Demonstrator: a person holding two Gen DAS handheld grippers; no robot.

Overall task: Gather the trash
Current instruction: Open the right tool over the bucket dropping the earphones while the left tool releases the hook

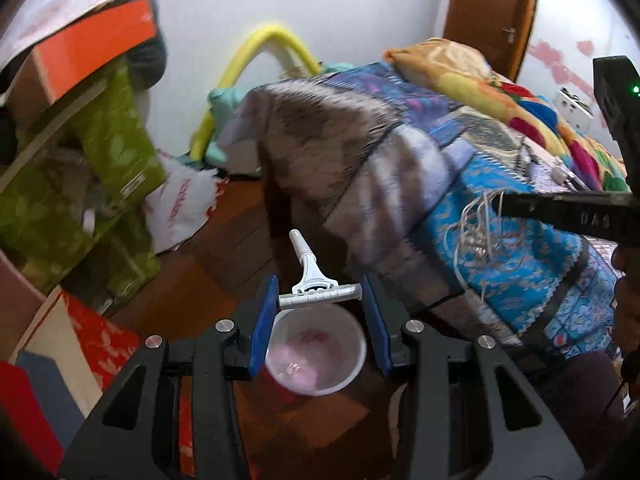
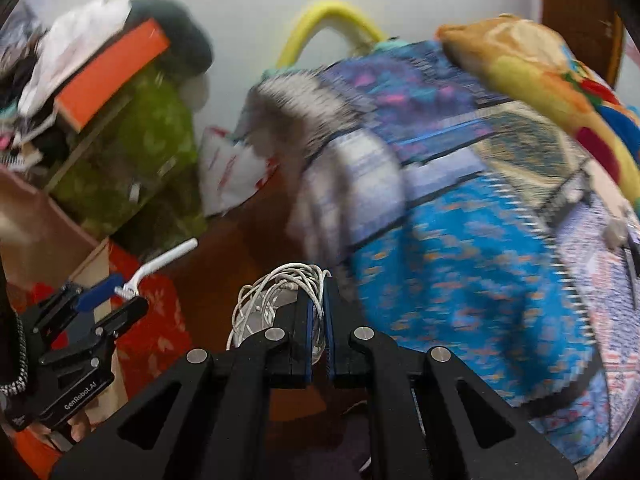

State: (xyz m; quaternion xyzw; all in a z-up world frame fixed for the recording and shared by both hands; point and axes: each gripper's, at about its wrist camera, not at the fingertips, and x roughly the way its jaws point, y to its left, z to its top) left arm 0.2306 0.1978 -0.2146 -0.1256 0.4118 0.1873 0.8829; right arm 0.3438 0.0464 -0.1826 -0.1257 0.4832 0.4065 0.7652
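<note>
My left gripper point(image 1: 320, 294) is shut on the head of a white disposable razor point(image 1: 310, 276), whose handle points away from me. Below it stands a white bin point(image 1: 316, 350) with a pink liner. The left gripper also shows in the right wrist view point(image 2: 120, 292) at the left, holding the razor point(image 2: 160, 266). My right gripper point(image 2: 318, 280) is shut on a tangled bundle of white cable point(image 2: 272, 296). In the left wrist view the right gripper point(image 1: 500, 204) enters from the right, with the cable point(image 1: 480, 232) hanging before the bed.
A bed with a blue patterned blanket point(image 1: 460, 184) and a yellow pillow point(image 1: 460, 64) fills the right. Green boxes point(image 1: 100, 168), an orange box point(image 1: 92, 48) and a white plastic bag point(image 1: 180, 204) are piled at the left. The floor point(image 1: 224, 264) is dark wood.
</note>
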